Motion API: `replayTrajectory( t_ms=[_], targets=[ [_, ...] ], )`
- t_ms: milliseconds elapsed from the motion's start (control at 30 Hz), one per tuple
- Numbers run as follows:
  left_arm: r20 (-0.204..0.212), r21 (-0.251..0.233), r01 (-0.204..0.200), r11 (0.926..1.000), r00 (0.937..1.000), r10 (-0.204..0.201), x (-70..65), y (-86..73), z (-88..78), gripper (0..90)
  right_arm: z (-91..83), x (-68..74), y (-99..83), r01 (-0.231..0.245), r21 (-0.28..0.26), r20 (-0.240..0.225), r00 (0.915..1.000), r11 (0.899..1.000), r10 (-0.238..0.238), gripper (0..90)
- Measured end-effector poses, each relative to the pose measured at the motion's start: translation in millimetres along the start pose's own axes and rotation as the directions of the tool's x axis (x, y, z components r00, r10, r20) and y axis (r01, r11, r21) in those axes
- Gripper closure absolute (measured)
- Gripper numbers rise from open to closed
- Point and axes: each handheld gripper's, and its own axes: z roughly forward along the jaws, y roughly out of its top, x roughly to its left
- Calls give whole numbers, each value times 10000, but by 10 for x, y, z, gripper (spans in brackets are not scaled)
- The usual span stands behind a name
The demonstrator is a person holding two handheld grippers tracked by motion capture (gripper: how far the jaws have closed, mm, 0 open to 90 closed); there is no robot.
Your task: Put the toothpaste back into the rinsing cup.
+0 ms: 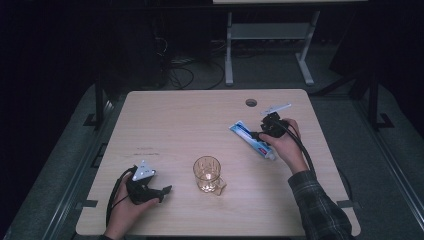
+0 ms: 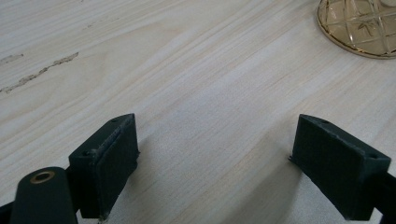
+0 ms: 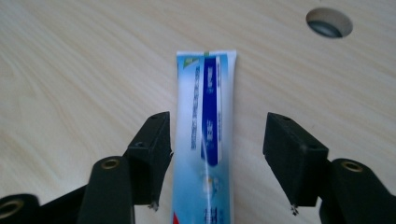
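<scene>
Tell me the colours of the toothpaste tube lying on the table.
The toothpaste tube is white and light blue with a dark blue stripe; the right gripper view shows it best.

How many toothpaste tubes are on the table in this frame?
1. The toothpaste tube lies flat on the right part of the table, between the open jaws of the right gripper, up and right of the glass mug. None looks hidden.

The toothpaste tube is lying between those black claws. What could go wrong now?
The right gripper stands open around the toothpaste tube, its left pad close and its right pad well off. Closing like that could shove the tube sideways or pinch it off-centre. A hard squeeze on the soft tube might also push paste toward the cap. The glass mug stands near the left gripper; a careless swing could knock it over.
</scene>
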Motion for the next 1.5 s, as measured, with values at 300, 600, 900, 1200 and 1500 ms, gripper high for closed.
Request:
replayTrajectory(
  t_ms=[300,600,900,1200,1500],
  targets=[
    [3,3,0,10000,10000,0,1,0,0,132,132,-11,199,210,528,-123,9997,9984,-204,387],
    [5,2,1,10000,10000,-1,1,0,0,132,385,-18,331,529,1082,-144,9986,9927,-516,368],
    [0,3,-4,10000,10000,4,1,0,0,131,638,16,352,791,1469,-165,9969,9860,-776,389],
    [3,0,8,10000,10000,-8,0,0,0,131,750,40,316,927,1757,-252,9957,9801,-896,400],
    [3,3,4,10000,10000,-4,0,0,0,132,780,60,298,1126,2018,-171,9936,9729,-1115,411]
  ],
)
